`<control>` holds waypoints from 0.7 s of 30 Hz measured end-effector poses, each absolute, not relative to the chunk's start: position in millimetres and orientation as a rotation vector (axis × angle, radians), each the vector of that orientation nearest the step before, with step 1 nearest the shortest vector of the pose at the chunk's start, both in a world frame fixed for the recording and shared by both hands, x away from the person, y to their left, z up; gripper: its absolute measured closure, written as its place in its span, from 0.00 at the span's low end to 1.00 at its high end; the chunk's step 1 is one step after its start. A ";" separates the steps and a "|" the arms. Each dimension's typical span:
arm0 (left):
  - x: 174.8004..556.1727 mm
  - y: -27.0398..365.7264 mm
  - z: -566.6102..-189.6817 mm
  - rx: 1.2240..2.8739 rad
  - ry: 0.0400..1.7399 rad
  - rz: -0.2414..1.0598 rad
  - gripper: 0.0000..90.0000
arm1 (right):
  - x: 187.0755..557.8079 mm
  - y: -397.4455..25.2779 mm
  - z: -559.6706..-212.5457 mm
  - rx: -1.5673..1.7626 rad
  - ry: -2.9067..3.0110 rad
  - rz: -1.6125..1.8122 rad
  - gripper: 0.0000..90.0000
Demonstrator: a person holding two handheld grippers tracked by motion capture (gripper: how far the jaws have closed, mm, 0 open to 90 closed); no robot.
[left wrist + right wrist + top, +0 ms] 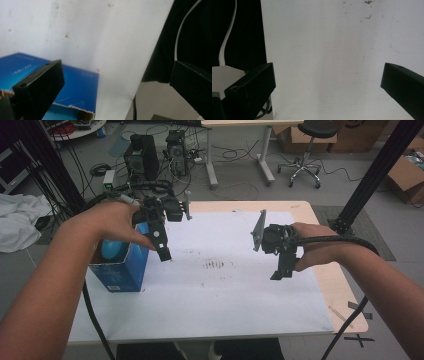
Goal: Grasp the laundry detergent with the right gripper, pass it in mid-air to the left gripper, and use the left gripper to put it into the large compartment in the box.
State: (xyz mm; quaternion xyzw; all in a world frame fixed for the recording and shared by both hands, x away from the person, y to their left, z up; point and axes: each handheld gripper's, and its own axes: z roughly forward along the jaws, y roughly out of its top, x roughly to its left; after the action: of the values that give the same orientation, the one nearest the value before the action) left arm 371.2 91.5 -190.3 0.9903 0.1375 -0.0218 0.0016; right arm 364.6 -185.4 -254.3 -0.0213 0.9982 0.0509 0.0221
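Setting: robotics or electronics lab, recording bay. Evidence: two desktop computer towers point(157, 155) are standing on the grey floor beyond the surface's far edge, with black cables point(235, 155) trailing loose around them; a rolling stool point(306, 150) is sitting beside a second white-legged desk point(240, 145); cardboard boxes point(407, 177) are stacking up at the far right; a black metal frame strut point(375, 175) is rising past the surface's far right corner; the surface point(225, 295) is carrying a white sheet.
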 end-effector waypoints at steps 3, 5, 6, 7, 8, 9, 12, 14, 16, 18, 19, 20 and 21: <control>365.6 85.5 -192.9 3.117 0.336 -0.093 0.00 | 364.9 -185.2 -254.1 -0.063 3.093 0.154 0.00; 362.6 81.4 -192.9 3.124 0.295 -0.096 0.00 | 364.9 -184.7 -254.1 -0.065 3.093 0.145 0.00; 361.5 79.7 -193.1 3.125 0.270 -0.097 0.00 | 364.8 -184.4 -254.2 -0.064 3.095 0.140 0.00; 360.8 78.5 -193.1 3.124 0.261 -0.099 0.00 | 364.7 -183.9 -254.5 -0.069 3.094 0.142 0.00; 360.2 77.3 -192.7 3.124 0.256 -0.100 0.00 | 364.4 -183.2 -254.3 -0.068 3.092 0.140 0.00; 359.5 76.4 -192.3 3.129 0.244 -0.091 0.00 | 364.2 -182.6 -254.0 -0.071 3.091 0.144 0.00; 357.8 75.3 -190.7 3.127 0.223 -0.076 0.00 | 364.4 -181.1 -252.7 -0.079 3.091 0.150 0.00; 357.5 75.6 -190.6 3.127 0.231 -0.071 0.00 | 365.0 -181.0 -252.5 -0.074 3.092 0.148 0.00; 356.6 76.1 -191.0 3.128 0.234 -0.059 0.00 | 365.7 -181.0 -252.0 -0.074 3.091 0.145 0.00; 355.4 76.7 -190.6 3.125 0.230 -0.049 0.00 | 366.0 -181.0 -252.3 -0.072 3.089 0.145 0.00; 355.1 76.8 -190.2 3.125 0.229 -0.045 0.00 | 365.9 -180.9 -251.9 -0.074 3.087 0.144 0.00; 355.1 77.1 -190.0 3.121 0.232 -0.047 0.00 | 365.9 -180.8 -251.8 -0.077 3.086 0.149 0.00; 355.3 77.3 -189.8 3.122 0.232 -0.047 0.00 | 365.3 -180.7 -251.4 -0.071 3.085 0.149 0.00</control>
State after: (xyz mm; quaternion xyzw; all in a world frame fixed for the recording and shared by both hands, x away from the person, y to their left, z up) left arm 355.3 77.3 -189.8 0.9971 0.0741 -0.0150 0.0054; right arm 365.3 -180.7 -251.4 -0.0229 0.9982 0.0482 0.0259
